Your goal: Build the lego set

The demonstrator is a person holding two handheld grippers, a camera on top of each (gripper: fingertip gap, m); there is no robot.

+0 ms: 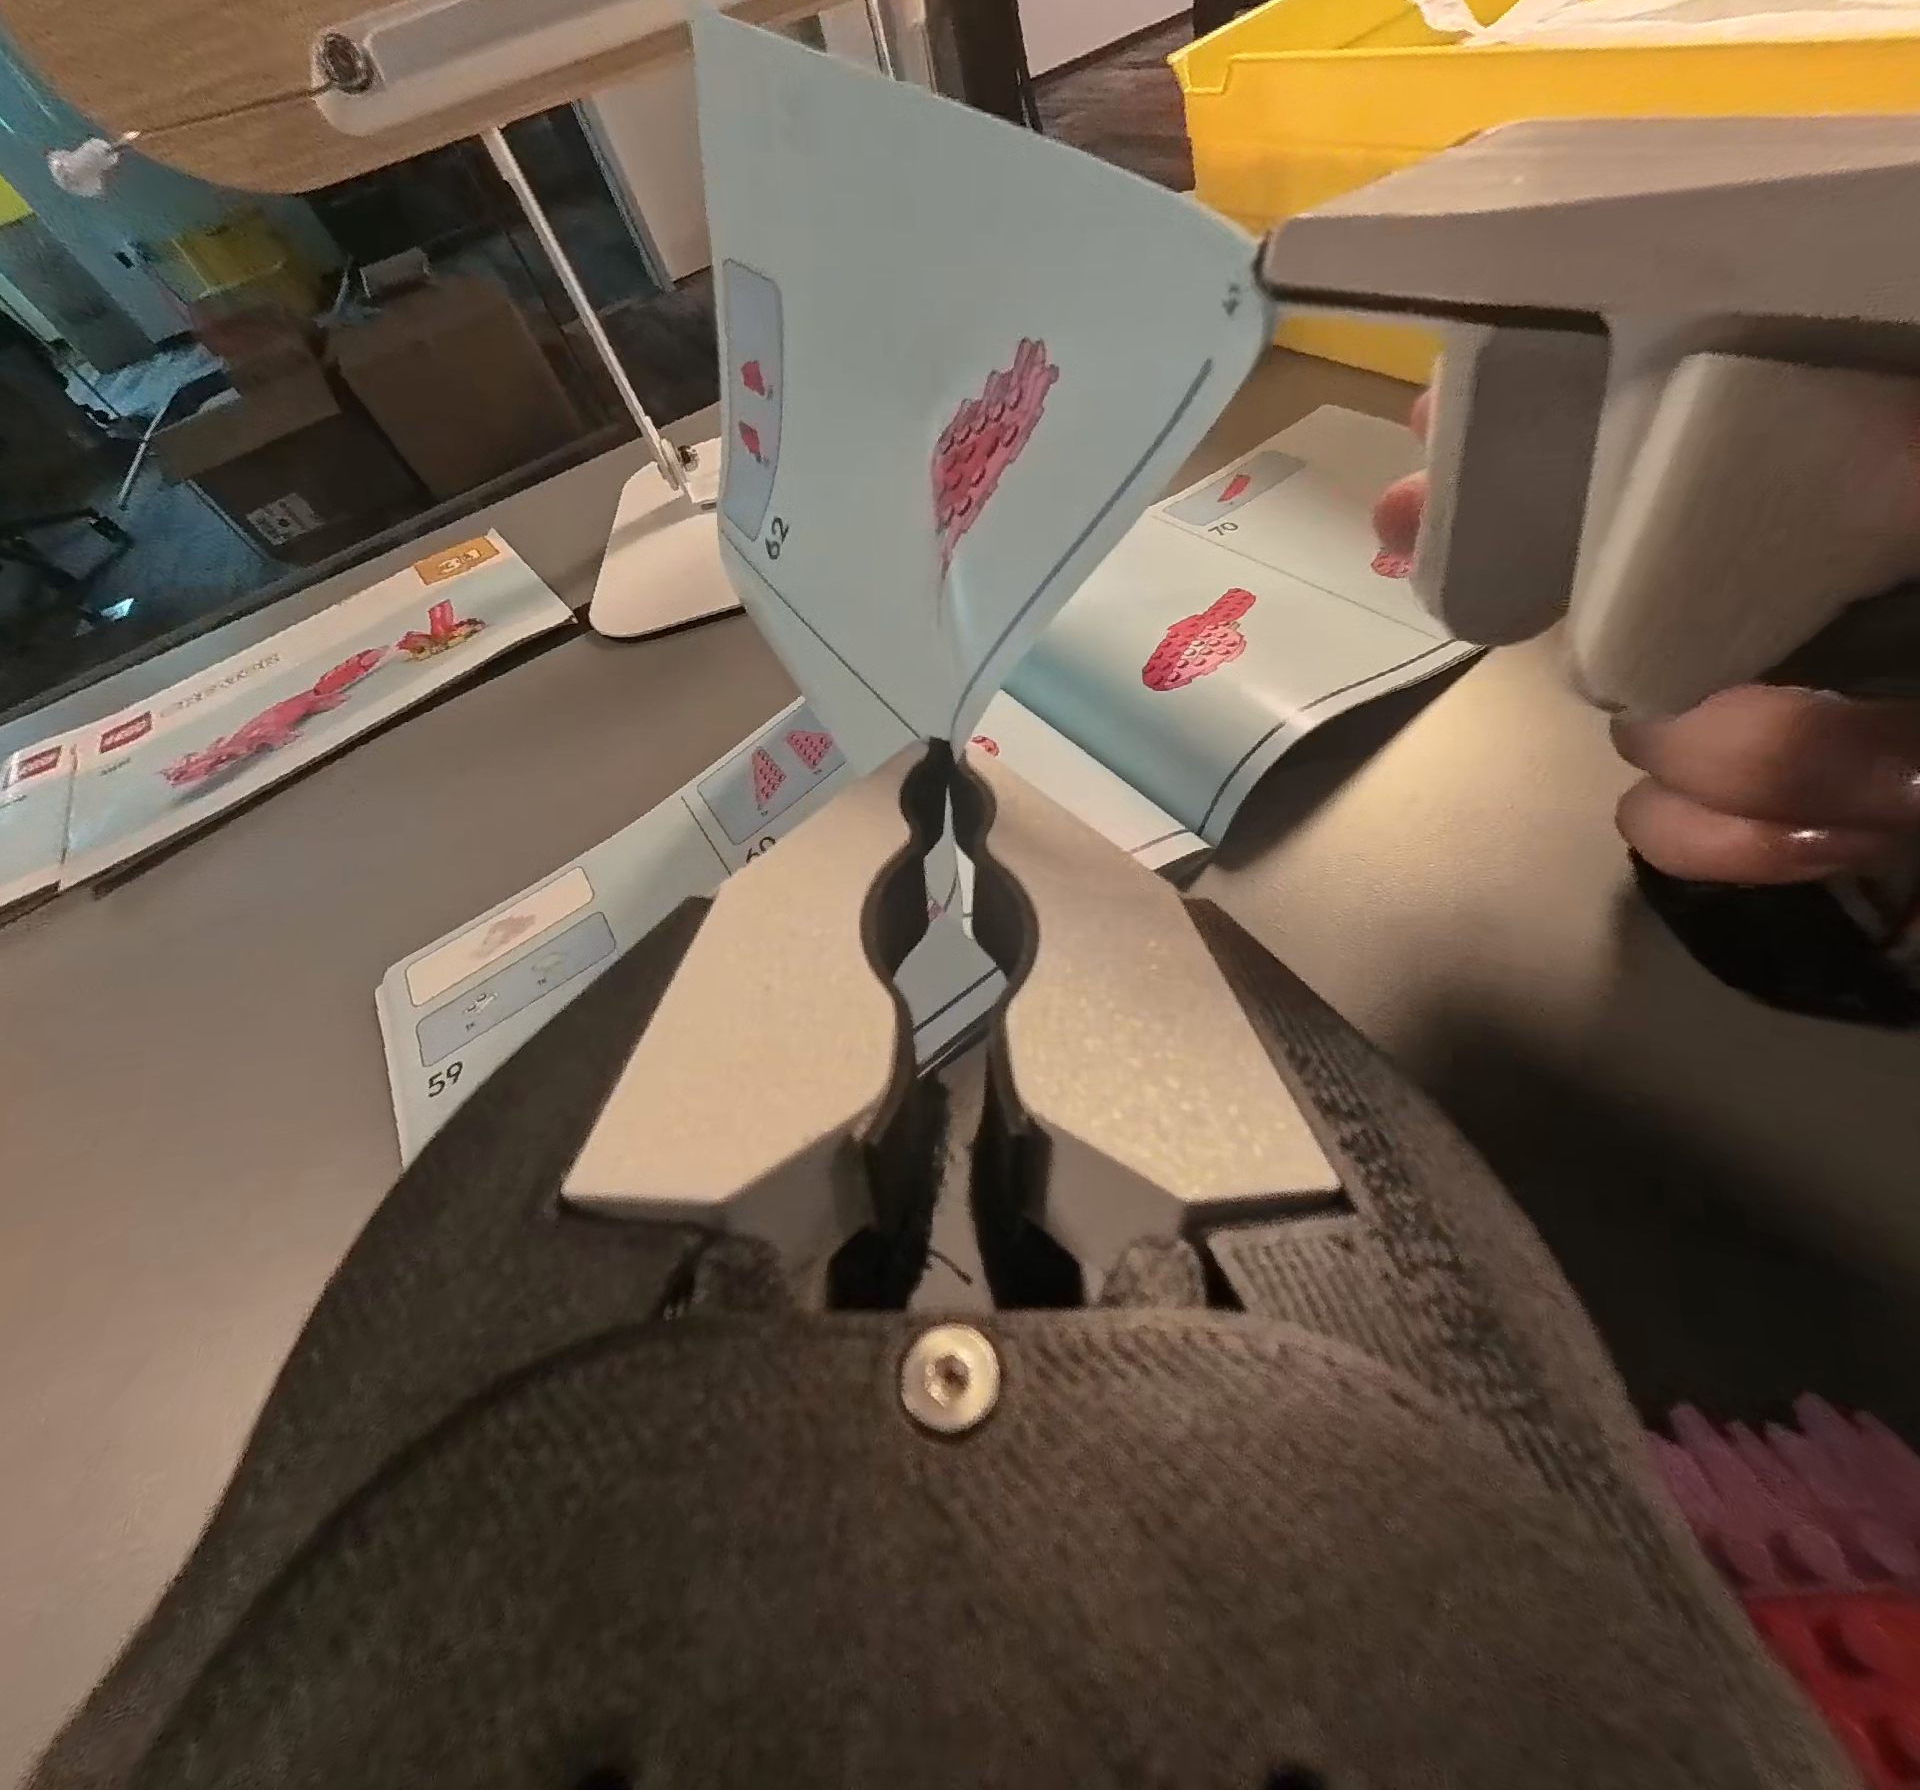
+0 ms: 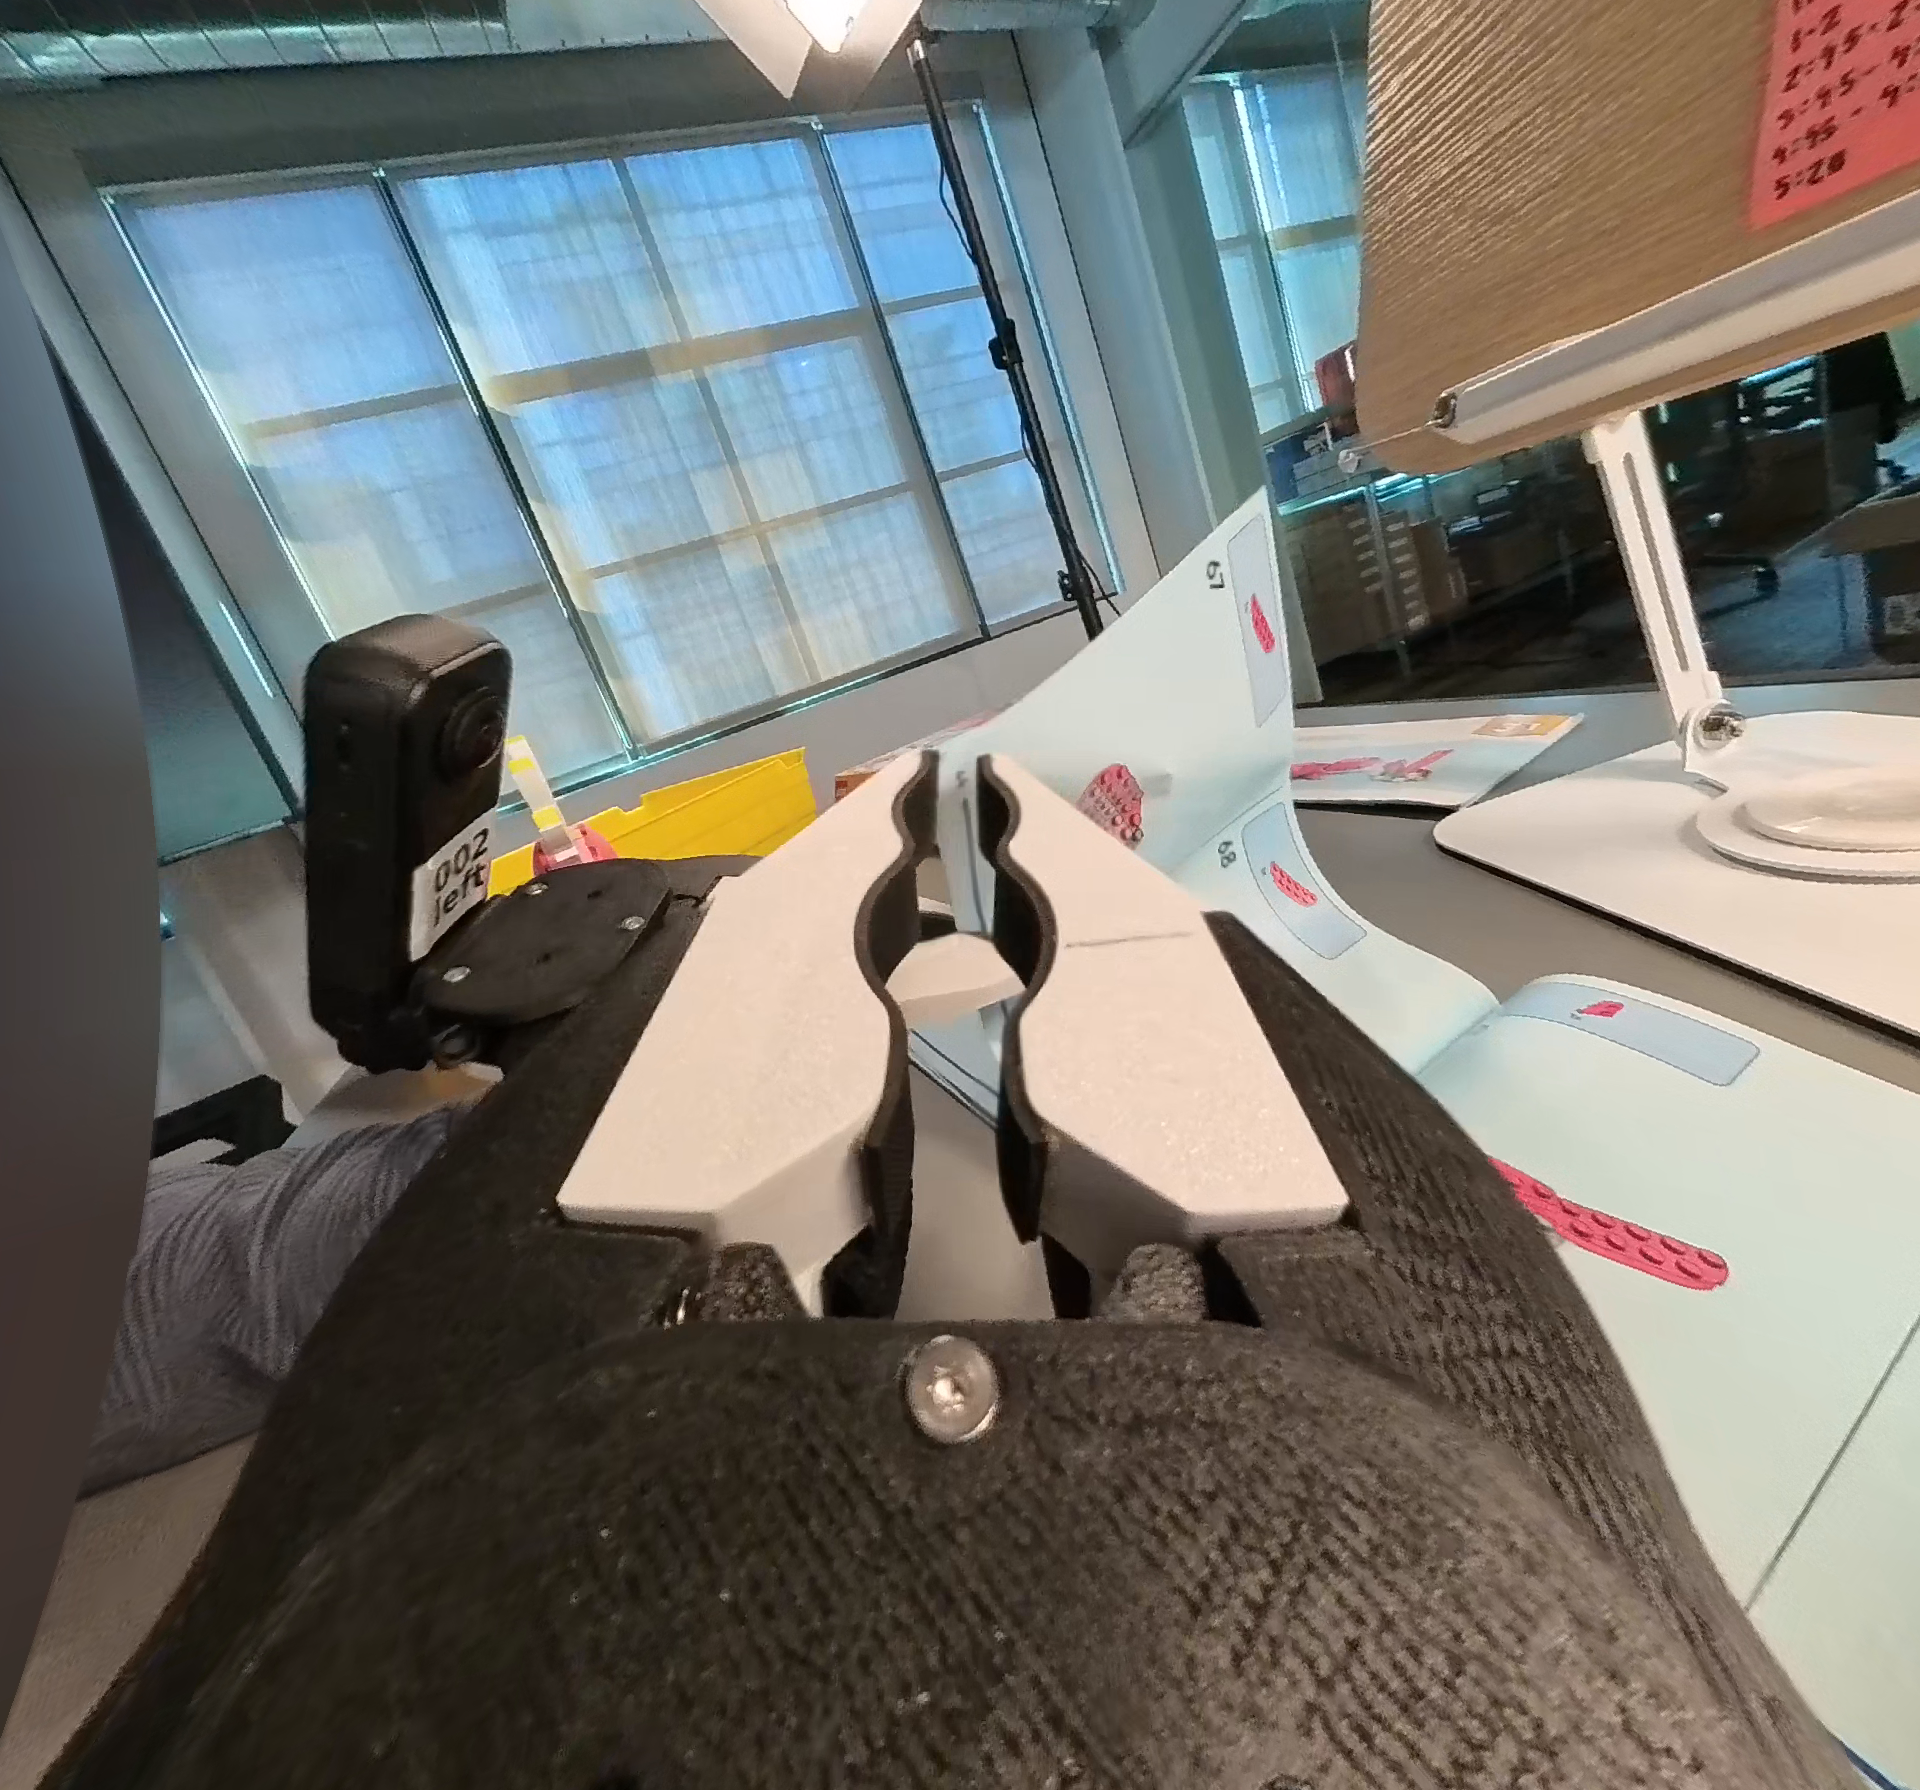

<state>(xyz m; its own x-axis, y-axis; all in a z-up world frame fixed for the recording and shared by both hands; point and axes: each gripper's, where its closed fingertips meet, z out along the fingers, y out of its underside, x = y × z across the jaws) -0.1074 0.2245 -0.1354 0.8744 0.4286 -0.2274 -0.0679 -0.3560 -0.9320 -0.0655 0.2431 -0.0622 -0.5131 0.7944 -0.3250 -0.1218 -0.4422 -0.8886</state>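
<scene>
A grey table (image 1: 260, 1065) carries everything. At one o'clock in the left wrist view a yellow bin (image 1: 1351, 109) holds crumpled white paper, and at eleven o'clock a tan panel on a white stand (image 1: 665, 545) leans over the surface. A pale blue instruction booklet (image 1: 1226, 660) with pink brick drawings lies open in the middle of the table, and a second printed sheet (image 1: 260, 701) lies flat at nine o'clock. One page (image 1: 935, 369) of the booklet is lifted upright, twisted between both tools. The left gripper (image 1: 943, 764) is closed, its fingertips pinching the lower corner of that page at the view's centre. The right gripper (image 1: 1262, 280) comes in from three o'clock, its jaws clamped on the page's outer corner, a hand (image 1: 1766, 784) wrapped around its body. In the right wrist view the same page edge runs between the right gripper's pads (image 2: 1023, 815), and the left gripper's black camera (image 2: 400, 805) stands at nine o'clock.
</scene>
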